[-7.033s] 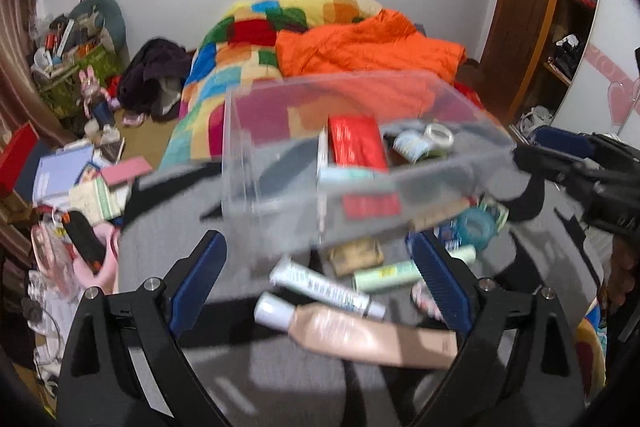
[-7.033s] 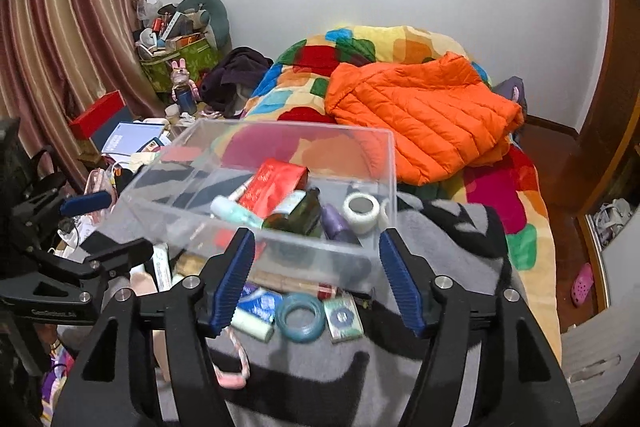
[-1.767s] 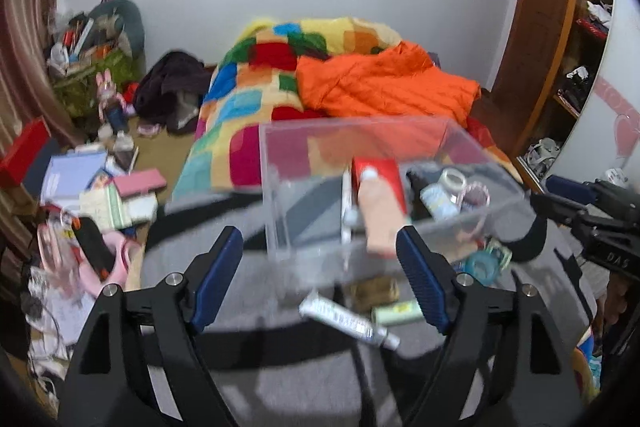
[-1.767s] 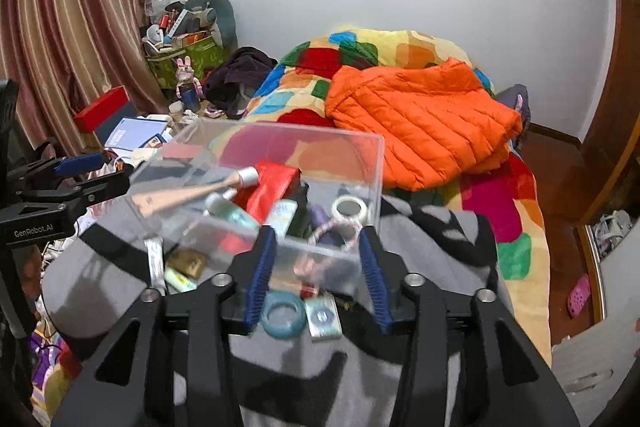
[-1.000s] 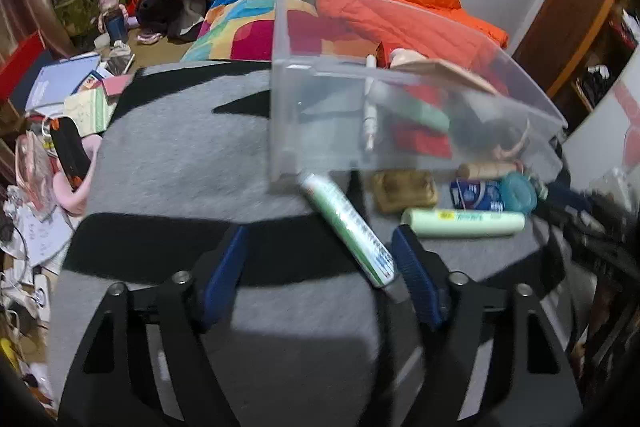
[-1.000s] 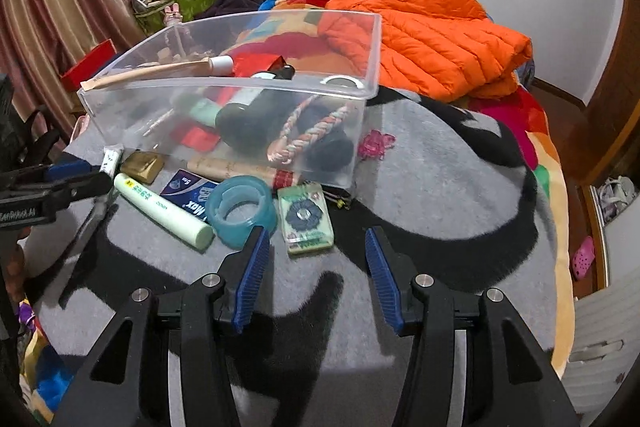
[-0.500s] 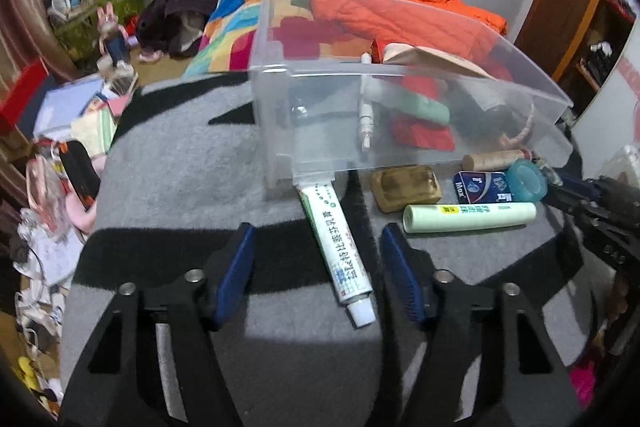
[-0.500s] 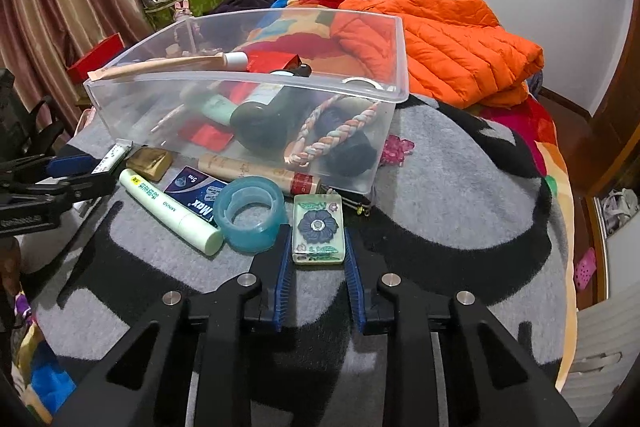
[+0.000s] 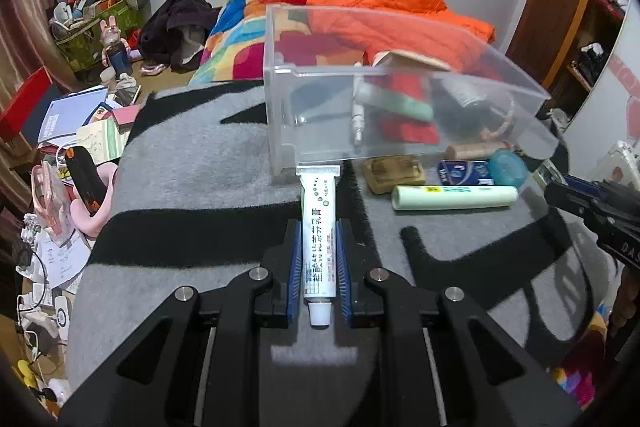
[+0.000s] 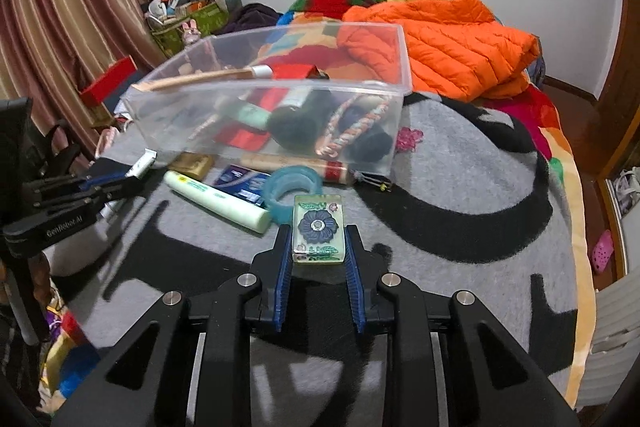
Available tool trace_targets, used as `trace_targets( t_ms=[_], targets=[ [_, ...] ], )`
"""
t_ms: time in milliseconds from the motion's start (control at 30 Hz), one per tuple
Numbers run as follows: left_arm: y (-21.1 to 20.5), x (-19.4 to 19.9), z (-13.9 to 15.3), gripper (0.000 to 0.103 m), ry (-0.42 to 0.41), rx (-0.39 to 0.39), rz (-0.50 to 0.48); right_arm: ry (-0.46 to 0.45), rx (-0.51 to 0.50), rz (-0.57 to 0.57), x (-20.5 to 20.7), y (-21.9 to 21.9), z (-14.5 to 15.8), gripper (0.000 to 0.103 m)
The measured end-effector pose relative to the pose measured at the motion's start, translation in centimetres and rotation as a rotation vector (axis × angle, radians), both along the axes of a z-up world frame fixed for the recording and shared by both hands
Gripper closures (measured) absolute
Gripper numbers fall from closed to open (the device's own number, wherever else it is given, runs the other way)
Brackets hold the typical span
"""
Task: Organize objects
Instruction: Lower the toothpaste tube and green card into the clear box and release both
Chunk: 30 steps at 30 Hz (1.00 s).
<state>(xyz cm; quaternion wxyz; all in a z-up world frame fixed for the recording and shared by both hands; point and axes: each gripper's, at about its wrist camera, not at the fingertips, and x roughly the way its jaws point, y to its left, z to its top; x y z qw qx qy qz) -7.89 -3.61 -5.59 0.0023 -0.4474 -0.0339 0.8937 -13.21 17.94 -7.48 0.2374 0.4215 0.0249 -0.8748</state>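
**Two items in hand beside the clear bin: handling notes**

Left gripper (image 9: 318,263): jaws closing, and the blue pads look to be pressed on both sides of the white tube (image 9: 319,239), taking it along its lower half near the cap. The tube lies on the grey blanket (image 9: 192,187), cap toward the camera, crimped end touching the bin's near wall. Likely light and soft-walled; it should give under pressure, so a hold over the stiffer shoulder by the cap seems safer than mid-body. The smooth skin may slide.

Right gripper (image 10: 318,251): narrowly set, pads against the two long sides of the flower soap bar (image 10: 318,230); whether it has left the blanket cannot be told. Judged rigid, glossy and small, probably slippery. Held at its nearer half, the far end projects beyond the fingertips.

Clear plastic bin (image 10: 404,83): beyond both grippers, already part-filled with a bottle, a braided cord and a red packet.

Loose in front of it: pale green tube (image 9: 454,196), teal tape roll (image 10: 292,187), blue packet (image 9: 464,172), gold bar (image 9: 394,173).
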Motion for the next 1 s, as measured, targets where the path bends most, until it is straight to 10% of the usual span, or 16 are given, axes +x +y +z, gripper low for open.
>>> trace_targets(
  t_ms=[1000],
  targets=[
    [-2.7,-5.8,8.9,0.087,0.217,0.047,0.027,0.178,-0.056,-0.062,-5.9,-2.2,7.2,0.081]
  ],
)
